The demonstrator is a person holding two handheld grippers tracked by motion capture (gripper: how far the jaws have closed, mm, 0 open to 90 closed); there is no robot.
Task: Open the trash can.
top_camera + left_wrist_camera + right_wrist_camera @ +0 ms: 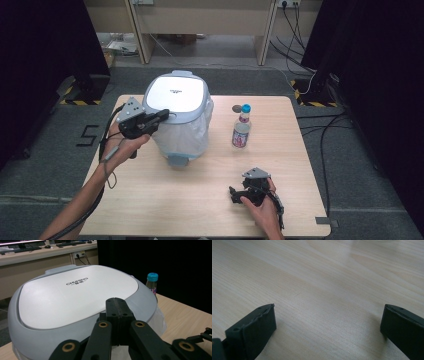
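Left gripper [165, 115], fingers clenched, rests at the "CHUMBIG"-marked bin lid [75, 292]; right gripper [328, 322] lies released on the table [317, 277].

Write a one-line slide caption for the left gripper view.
Left hand-held gripper, jaws shut, at the front edge of the bin's white lid; a teal-capped bottle stands behind.

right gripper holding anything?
No. In the right gripper view the right gripper has its fingers spread wide, with bare table between them.
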